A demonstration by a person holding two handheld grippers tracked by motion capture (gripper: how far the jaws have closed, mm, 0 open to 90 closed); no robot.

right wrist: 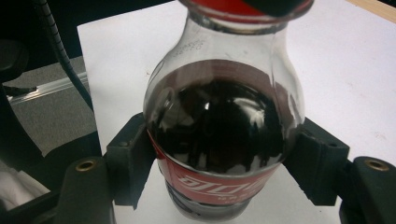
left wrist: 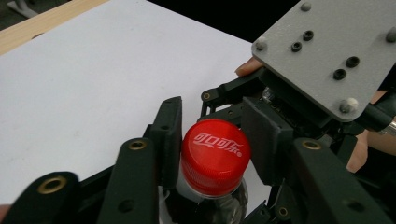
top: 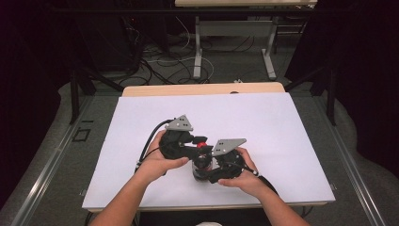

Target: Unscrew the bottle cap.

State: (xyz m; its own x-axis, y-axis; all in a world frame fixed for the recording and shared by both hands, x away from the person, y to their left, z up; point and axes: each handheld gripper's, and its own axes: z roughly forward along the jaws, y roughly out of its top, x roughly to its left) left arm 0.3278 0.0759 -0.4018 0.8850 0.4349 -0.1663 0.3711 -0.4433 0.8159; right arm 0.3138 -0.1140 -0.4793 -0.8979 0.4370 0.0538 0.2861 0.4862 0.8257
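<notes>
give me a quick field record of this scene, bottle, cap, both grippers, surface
bottle: clear plastic bottle of dark drink, red label, upright on the table
cap: red cap with white lettering, on the bottle's neck
left gripper: left gripper with jaws either side of the cap, touching it
right gripper: right gripper with jaws pressed on the bottle's body at the label
surface: white table top, wooden edge at the far side

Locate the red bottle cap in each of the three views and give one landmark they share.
High view: the red bottle cap sits at centre, between the two grippers.
Left gripper view: low at centre, between the left gripper jaws.
Right gripper view: at the top edge, partly covered by a black jaw, above the cola bottle.
Shared landmark: the white table sheet.
</notes>
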